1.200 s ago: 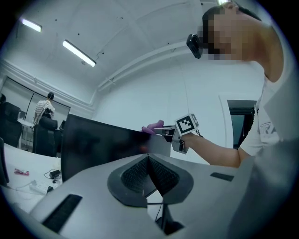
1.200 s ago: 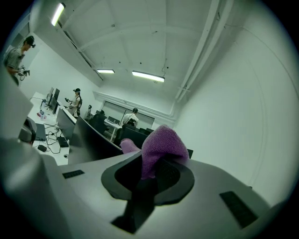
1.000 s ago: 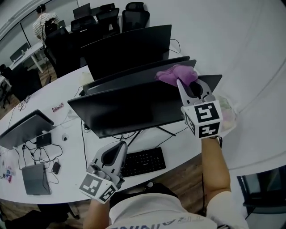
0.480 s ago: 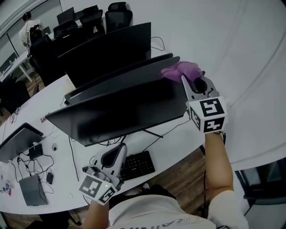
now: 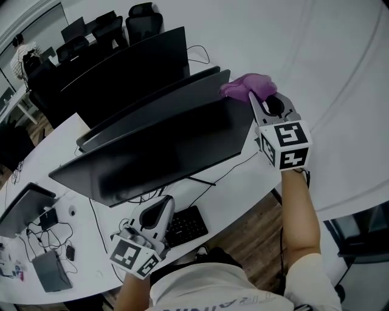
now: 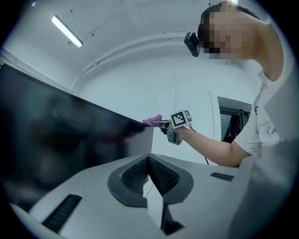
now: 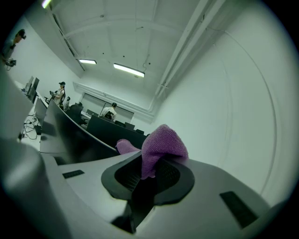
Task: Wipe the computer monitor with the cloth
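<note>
My right gripper (image 5: 258,101) was raised at the upper right corner of the computer monitor (image 5: 164,152), and its 2 fingers (image 7: 131,173) were clamped on a bunched purple cloth (image 5: 245,85). In the right gripper view the cloth rose out of the pinch in a rounded fold, with a smaller lobe hanging off to the left toward the screen's top edge. From the head view the cloth lay against that top right corner of the monitor, touching it; I could not tell how much of the cloth pressed on the glass itself.

The monitor stood on a white tabletop (image 5: 246,182), its dark screen tilted and its thin stand legs spread beneath it. A 2nd dark monitor (image 5: 121,73) stood just behind it, back to back.

My left gripper (image 5: 164,201) hung low near the front edge of the tabletop, just beside a black keyboard (image 5: 187,222) and well apart from the cloth. Its fingers were pressed together with nothing between them, as the left gripper view showed.

Farther left on the tabletop sat a laptop (image 5: 21,206) among loose cables (image 5: 58,240). Black office chairs (image 5: 143,15) stood beyond the monitors.
</note>
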